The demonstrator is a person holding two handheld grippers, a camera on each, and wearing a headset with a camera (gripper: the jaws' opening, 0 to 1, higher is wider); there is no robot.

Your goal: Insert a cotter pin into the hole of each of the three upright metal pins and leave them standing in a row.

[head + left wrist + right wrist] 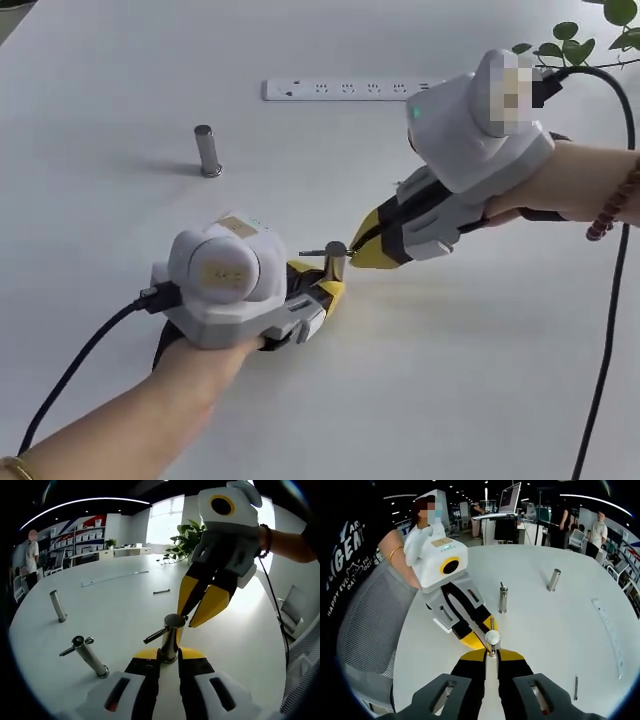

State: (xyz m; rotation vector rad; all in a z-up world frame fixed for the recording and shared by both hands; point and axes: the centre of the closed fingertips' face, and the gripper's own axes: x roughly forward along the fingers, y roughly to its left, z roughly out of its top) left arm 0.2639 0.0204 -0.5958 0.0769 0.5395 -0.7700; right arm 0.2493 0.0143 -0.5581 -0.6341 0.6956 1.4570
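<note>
Right tongs [352, 247] pinch the cotter pin [312, 252] by its head. It lies level, crosswise through the upright metal pin [336, 262], tail poking out the far side. Left tongs [169, 656] clamp that pin's base on the worktop [450, 400], so I'd push straight along.

- Held pin [172, 632]: silver, upright, base clamped in the left claw [170, 655]. A cotter pin [154, 635], pinched by the right claw [352, 246], passes through its top hole.
- Second pin [91, 657]: standing on the bench [125, 610], with a fitted cotter pin [66, 652].
- Bare pin [207, 150]: upright, well apart.
- Loose cotter pin [161, 591]: lying flat.
</note>
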